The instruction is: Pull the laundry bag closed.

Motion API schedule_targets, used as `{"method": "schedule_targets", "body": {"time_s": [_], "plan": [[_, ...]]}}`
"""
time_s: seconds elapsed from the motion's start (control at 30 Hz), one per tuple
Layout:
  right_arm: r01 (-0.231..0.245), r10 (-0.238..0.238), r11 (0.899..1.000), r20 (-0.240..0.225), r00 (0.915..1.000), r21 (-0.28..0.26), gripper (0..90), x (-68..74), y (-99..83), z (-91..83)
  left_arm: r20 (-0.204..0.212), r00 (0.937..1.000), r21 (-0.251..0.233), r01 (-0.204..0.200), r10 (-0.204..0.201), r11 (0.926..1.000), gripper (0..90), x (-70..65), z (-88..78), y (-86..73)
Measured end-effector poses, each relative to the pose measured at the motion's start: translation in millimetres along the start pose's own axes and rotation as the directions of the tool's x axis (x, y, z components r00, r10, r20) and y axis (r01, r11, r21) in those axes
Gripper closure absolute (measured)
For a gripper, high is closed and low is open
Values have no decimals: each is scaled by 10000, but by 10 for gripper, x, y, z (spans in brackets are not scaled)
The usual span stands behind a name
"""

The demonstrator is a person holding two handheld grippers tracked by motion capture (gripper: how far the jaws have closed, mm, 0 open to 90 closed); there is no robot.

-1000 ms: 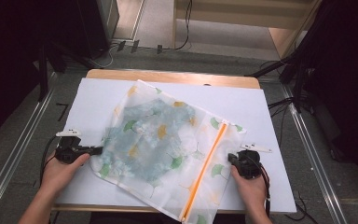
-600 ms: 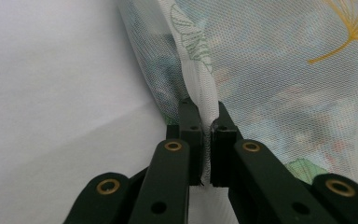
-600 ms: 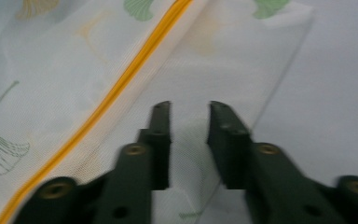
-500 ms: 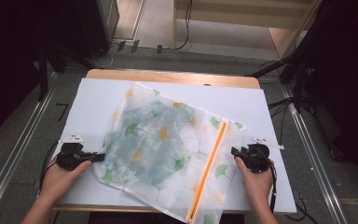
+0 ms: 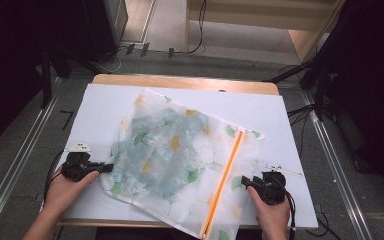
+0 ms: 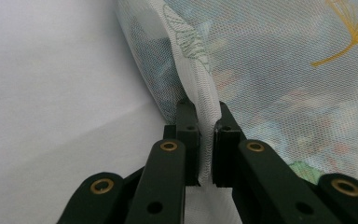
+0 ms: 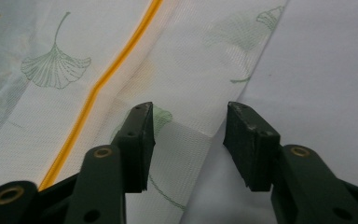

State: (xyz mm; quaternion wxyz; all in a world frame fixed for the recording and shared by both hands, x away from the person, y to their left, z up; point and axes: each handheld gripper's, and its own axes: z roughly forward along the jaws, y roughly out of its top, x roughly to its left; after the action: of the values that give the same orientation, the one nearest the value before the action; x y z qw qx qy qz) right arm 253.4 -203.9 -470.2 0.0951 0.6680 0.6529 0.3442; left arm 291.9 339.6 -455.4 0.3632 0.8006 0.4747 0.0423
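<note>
A white mesh bag (image 5: 180, 160) printed with green and yellow leaves lies flat on the white table cover (image 5: 280, 115), with bluish cloth inside it. Its orange zipper (image 5: 225, 177) runs along the right side. My left gripper (image 5: 109, 167) is shut on the bag's left edge, and the mesh is pinched between the pads (image 6: 205, 135). My right gripper (image 5: 245, 181) stands open at the bag's right front edge. Its jaws have just been closing a little. The mesh edge (image 7: 182, 140) lies under the gap (image 7: 189, 123), with the pads off it and the zipper (image 7: 107, 74) to their left.
The table's wooden far edge (image 5: 180, 82) is beyond the bag. Metal rails (image 5: 15, 165) run along the floor on both sides, and cables (image 5: 300, 112) lie at the right. The bag's front corner hangs over the table's near edge.
My right gripper has let go of the bag's right edge, opened and drawn back toward the front. The bag has settled flat. The left gripper has kept its grip and its place.
</note>
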Motion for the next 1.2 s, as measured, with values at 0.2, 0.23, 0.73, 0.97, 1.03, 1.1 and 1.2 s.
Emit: {"method": "schedule_targets", "body": {"time_s": [0.2,0.23,0.73,0.97,1.03,1.1,1.2], "plan": [[888,-879,9958,-391,9954,234,898,68,3,72,14,9999,84,-134,134,9999,893,-12,-8,3],[1031,-1020,9943,-437,9938,257,900,79,12,85,0,9999,107,-160,160,9998,895,-15,-10,6],[2211,-2212,9746,1,9752,-358,900,-72,423,302,309,9981,858,-559,535,9947,897,-211,-43,-55],[2509,-2510,9653,71,9680,-722,900,-197,606,418,504,9982,840,-355,313,9958,895,-341,-76,-182],[2479,-2488,9654,-12,9686,-814,900,-207,638,451,508,9984,799,-297,256,9964,894,-372,-88,-216],[2534,-2547,9633,-36,9670,-886,900,-208,642,463,495,9984,832,-313,272,9960,894,-390,-96,-227],[2717,-2730,9588,-40,9620,-829,900,-193,617,485,461,9985,850,-347,308,9958,883,-426,-116,-256]]}}
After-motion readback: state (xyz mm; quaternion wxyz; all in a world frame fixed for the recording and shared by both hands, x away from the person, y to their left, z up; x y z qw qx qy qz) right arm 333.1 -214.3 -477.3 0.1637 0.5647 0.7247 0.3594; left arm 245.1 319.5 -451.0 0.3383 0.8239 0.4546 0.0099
